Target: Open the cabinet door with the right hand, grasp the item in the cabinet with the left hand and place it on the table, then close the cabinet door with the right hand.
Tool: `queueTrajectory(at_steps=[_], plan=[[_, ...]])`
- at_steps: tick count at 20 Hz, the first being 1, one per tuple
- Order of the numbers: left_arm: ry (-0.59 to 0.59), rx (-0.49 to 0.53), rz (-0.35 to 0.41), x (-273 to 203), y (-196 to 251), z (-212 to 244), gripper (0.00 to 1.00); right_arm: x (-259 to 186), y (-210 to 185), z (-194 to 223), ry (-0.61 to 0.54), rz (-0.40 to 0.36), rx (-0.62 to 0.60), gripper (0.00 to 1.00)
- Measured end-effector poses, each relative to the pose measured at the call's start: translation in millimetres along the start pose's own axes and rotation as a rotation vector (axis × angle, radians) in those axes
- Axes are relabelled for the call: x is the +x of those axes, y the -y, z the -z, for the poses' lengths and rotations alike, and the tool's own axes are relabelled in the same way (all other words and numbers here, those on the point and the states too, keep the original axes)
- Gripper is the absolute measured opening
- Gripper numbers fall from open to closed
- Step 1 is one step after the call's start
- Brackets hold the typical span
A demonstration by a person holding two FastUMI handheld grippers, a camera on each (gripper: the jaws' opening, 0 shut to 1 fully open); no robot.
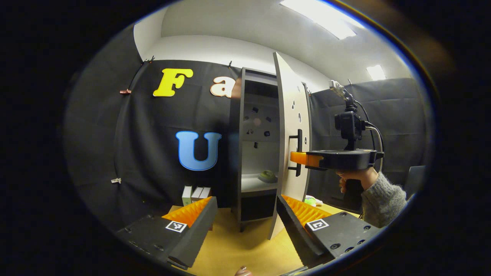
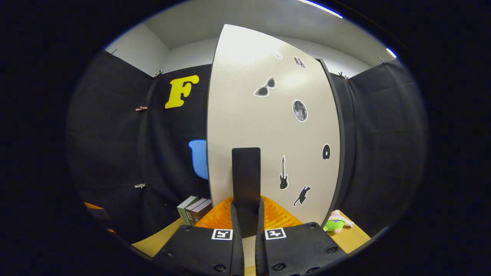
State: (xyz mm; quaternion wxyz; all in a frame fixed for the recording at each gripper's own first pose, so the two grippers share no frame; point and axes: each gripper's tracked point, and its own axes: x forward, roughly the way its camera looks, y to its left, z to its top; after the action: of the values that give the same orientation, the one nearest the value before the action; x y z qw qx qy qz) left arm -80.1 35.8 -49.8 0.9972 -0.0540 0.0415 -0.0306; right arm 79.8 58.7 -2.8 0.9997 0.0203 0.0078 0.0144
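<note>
Door [image 2: 268,126] stands open, right gripper [image 2: 247,214] pinching its handle [image 2: 246,184]; left gripper [image 1: 245,226], jaws spread, must next reach the item [image 1: 267,176] at frame centre.

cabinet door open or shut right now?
Open. In the left gripper view the cabinet door stands swung out edge-on, exposing the shelves and the item inside; the right gripper is at its handle.
</note>
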Motion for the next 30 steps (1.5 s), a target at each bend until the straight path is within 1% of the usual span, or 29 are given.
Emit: queueTrajectory(at_steps=[3,4,6,8,13,16,18,20,24,25,30], plan=[[0.005,0.013,0.024,8,8,-5,0.98,-20,14,-3,-0.008,-0.001,-0.003,0.15],[0.009,0.011,0.043,13,14,-5,0.98,-26,20,-4,-0.012,-0.002,-0.002,0.15],[0.012,0.004,0.087,24,31,-5,0.97,-39,31,-6,-0.018,-0.011,-0.002,0.15],[0.011,0.017,0.115,38,47,-7,0.94,-57,42,-6,-0.021,-0.029,-0.002,0.15],[0.000,0.040,0.213,89,98,-6,0.95,-91,82,-11,-0.024,-0.061,0.007,0.15],[0.012,0.083,0.214,119,122,-11,0.95,-105,105,-15,-0.026,-0.071,0.005,0.14],[0.021,0.079,0.240,137,147,-12,0.95,-112,125,-16,-0.029,-0.062,0.022,0.14],[0.026,0.084,0.245,154,161,-14,0.95,-123,152,-19,-0.026,-0.053,0.039,0.14],[0.033,0.037,0.282,178,204,-17,0.93,-135,195,-24,-0.016,-0.022,0.033,0.14],[0.028,0.030,0.285,184,210,-15,0.95,-137,205,-24,-0.018,-0.015,0.030,0.13],[0.018,0.033,0.242,215,219,-11,0.95,-137,245,-26,-0.021,0.015,0.015,0.13]])
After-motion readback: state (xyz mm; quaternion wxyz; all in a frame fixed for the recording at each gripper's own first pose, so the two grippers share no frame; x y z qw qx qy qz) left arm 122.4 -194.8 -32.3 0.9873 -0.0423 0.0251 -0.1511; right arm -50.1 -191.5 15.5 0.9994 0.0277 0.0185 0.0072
